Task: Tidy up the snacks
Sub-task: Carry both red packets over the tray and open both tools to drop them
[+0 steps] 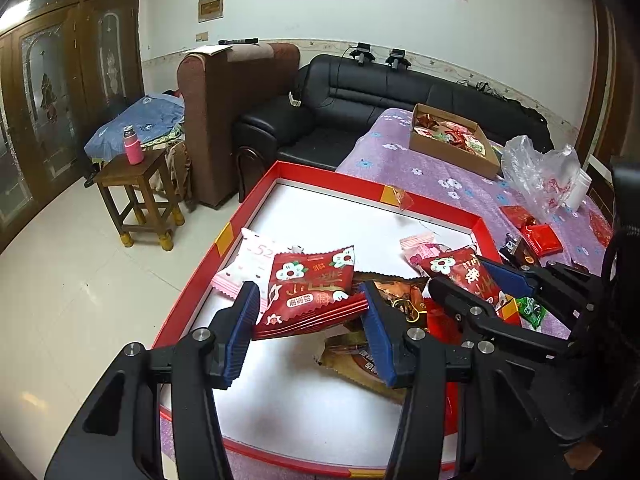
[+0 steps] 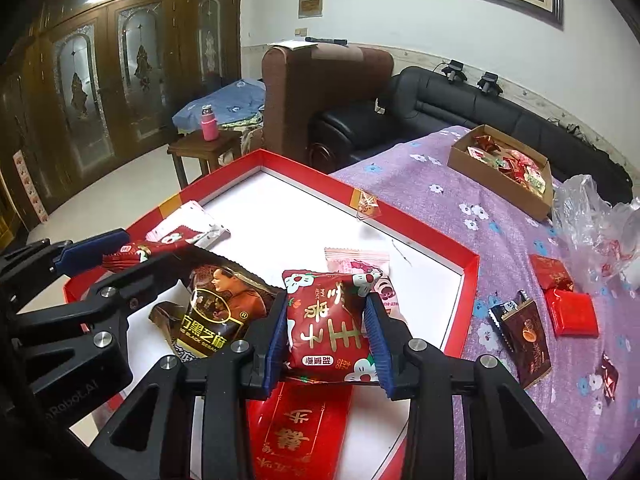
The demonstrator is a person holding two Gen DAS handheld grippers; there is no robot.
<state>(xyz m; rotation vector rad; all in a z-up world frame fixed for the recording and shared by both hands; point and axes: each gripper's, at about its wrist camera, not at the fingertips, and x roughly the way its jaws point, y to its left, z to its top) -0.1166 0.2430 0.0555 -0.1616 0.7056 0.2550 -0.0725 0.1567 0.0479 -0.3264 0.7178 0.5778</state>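
A red-rimmed box lid (image 1: 332, 178) with a white floor lies on the purple cloth; it also shows in the right wrist view (image 2: 420, 220). My left gripper (image 1: 310, 300) is shut on a red flowered snack pack (image 1: 310, 292) and holds it over the lid; the same gripper shows in the right wrist view (image 2: 116, 256). My right gripper (image 2: 330, 322) is shut on another red flowered pack (image 2: 330, 320), also seen in the left wrist view (image 1: 466, 274). A brown sesame pack (image 2: 216, 312), pink packs (image 2: 360, 264) and a red packet (image 2: 308, 432) lie in the lid.
A cardboard box of snacks (image 2: 504, 168) stands at the back right. Loose red packets (image 2: 568, 308), a brown pack (image 2: 524, 328) and a clear plastic bag (image 2: 596, 224) lie on the cloth. A wooden stool with a pink bottle (image 1: 132, 148) stands on the floor left.
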